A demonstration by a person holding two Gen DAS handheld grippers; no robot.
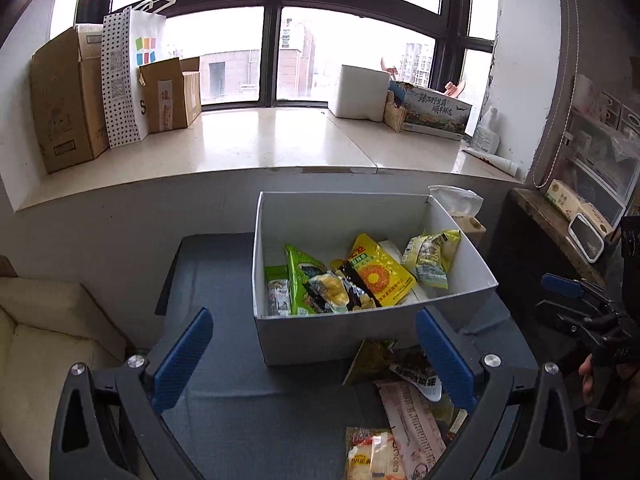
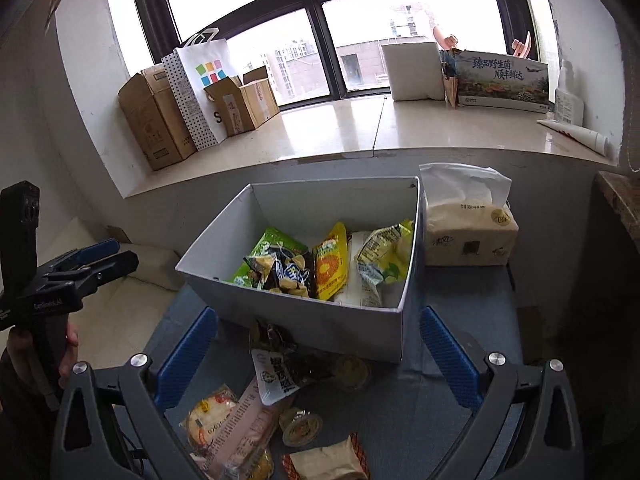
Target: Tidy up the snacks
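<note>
On the dark blue-grey surface below the window sill, a white cardboard box stands open-topped, with its near wall facing both cameras. Both sets of tongs hover spread wide and hold nothing. The left tongs have their blue fingers apart, the right one lying over the loose packets in front of the box. The right tongs are just as wide, and bracket the near wall of the box and the packets below it.

Inside the box lie a yellow sunflower-seed bag, a green packet and a pale yellow-green packet, heaped toward its near side; the far half of its floor is bare. Outside, against the near wall, sit a white-and-dark packet, a pink wrapper, a round cake in clear wrap, two small jelly cups and a tan packet.

A tissue pack stands just beside the box's right wall. Left of the box the surface is open up to its edge, with a cream cushion beyond.
</note>
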